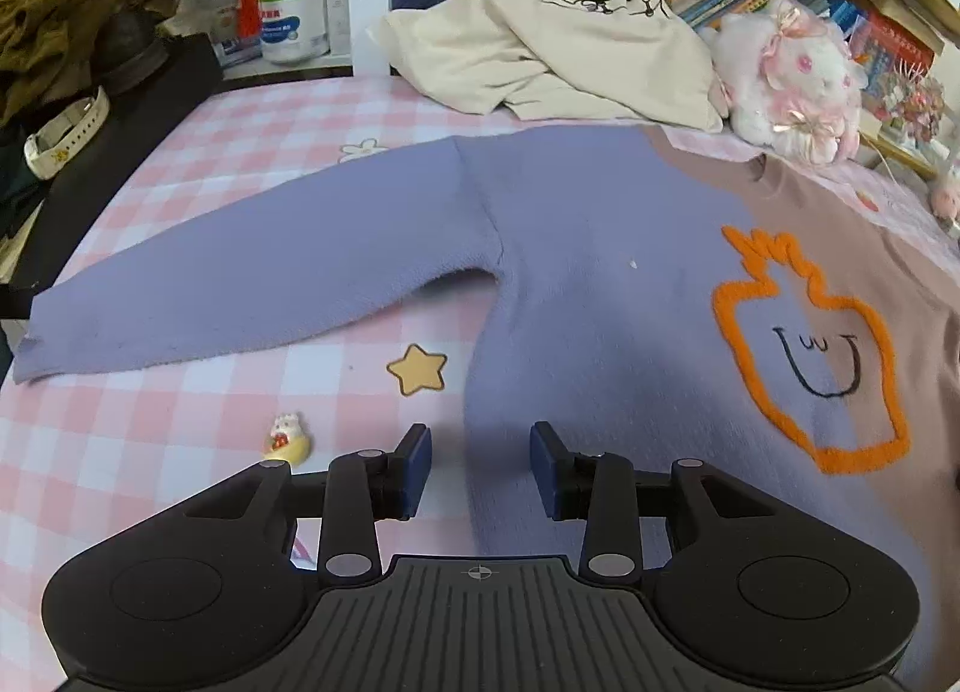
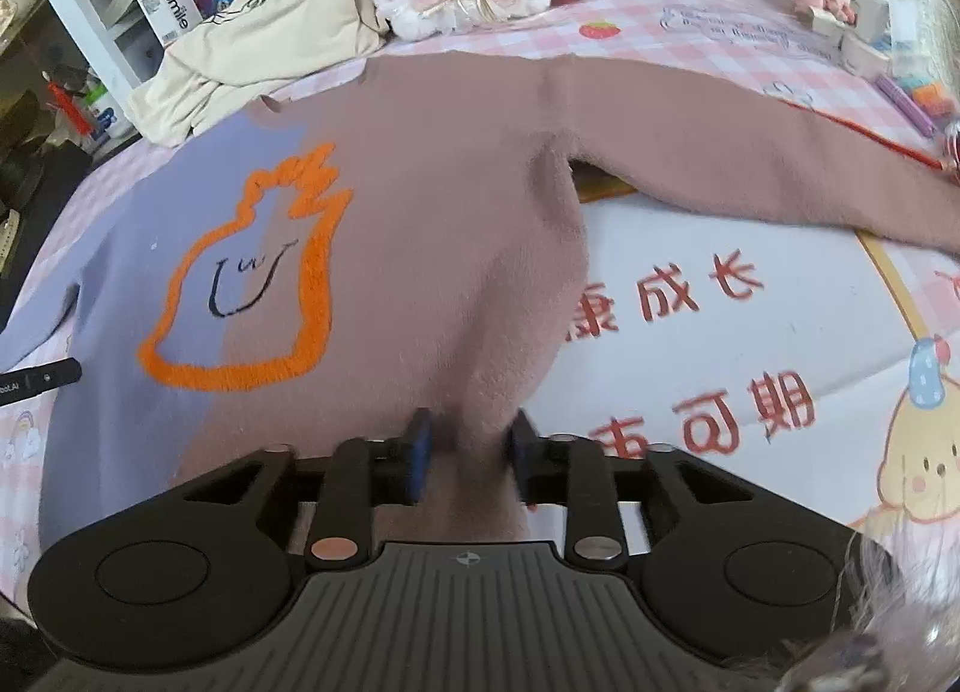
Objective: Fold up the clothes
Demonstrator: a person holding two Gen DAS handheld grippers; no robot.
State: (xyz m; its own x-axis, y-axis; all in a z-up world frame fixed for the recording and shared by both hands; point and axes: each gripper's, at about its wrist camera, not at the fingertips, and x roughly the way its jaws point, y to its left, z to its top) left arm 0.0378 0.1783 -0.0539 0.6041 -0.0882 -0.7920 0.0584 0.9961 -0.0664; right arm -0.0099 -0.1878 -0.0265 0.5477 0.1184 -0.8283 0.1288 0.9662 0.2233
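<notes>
A fleece sweater (image 1: 600, 272), half lilac and half dusty pink with an orange outlined face, lies spread flat on the pink checked bed sheet (image 1: 180, 440). Its lilac sleeve (image 1: 252, 296) stretches out to the left. My left gripper (image 1: 483, 464) hovers open over the lilac hem's left edge, with nothing between its fingers. In the right wrist view the sweater (image 2: 450, 182) has its pink sleeve (image 2: 750, 164) running to the right. My right gripper (image 2: 468, 452) is shut on a raised ridge of the pink hem, which fills the gap between the pads.
A crumpled cream garment (image 1: 540, 50) and a pink plush rabbit (image 1: 792, 86) sit behind the sweater, in front of bookshelves. A small toy figure (image 1: 288, 437) lies left of my left gripper. A black table with a watch (image 1: 66, 134) borders the bed's left side. Small boxes and pens (image 2: 888, 56) crowd the far right.
</notes>
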